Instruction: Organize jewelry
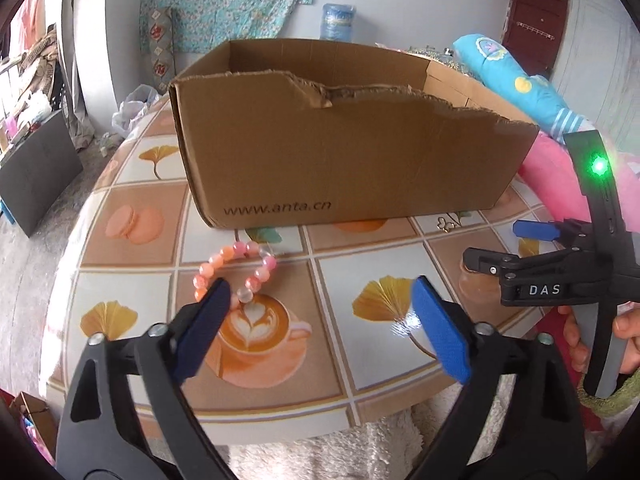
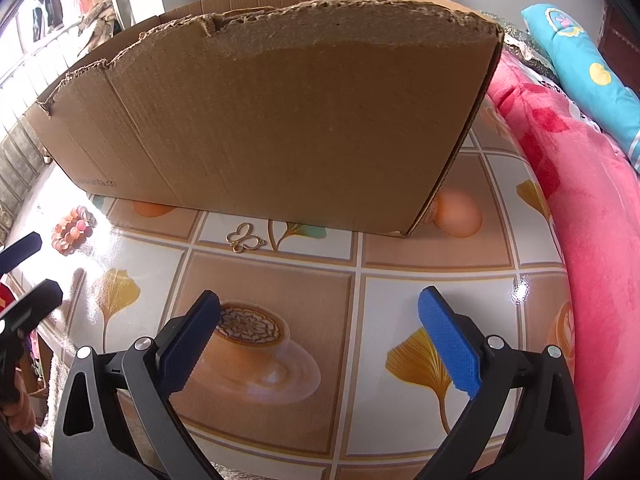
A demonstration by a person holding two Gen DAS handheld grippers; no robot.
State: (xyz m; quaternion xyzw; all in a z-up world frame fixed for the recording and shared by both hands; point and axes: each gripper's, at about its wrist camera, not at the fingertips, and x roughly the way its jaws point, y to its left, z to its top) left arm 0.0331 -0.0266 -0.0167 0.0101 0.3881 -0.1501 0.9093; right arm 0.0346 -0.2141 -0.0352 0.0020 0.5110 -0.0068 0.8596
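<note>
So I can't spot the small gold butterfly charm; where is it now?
The butterfly charm lies on the table just in front of the cardboard box, ahead of the right tool, well right of the pink bracelet.

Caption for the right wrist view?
Open right gripper faces a gold charm lying before the box.

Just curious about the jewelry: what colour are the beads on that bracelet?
Pink and orange-peach, with one clear bead; the bracelet shows best in the left wrist view.

One cardboard box [image 1: 344,160]; one bead bracelet [image 1: 236,272]; one gold charm [image 2: 244,237], possibly butterfly-shaped.
</note>
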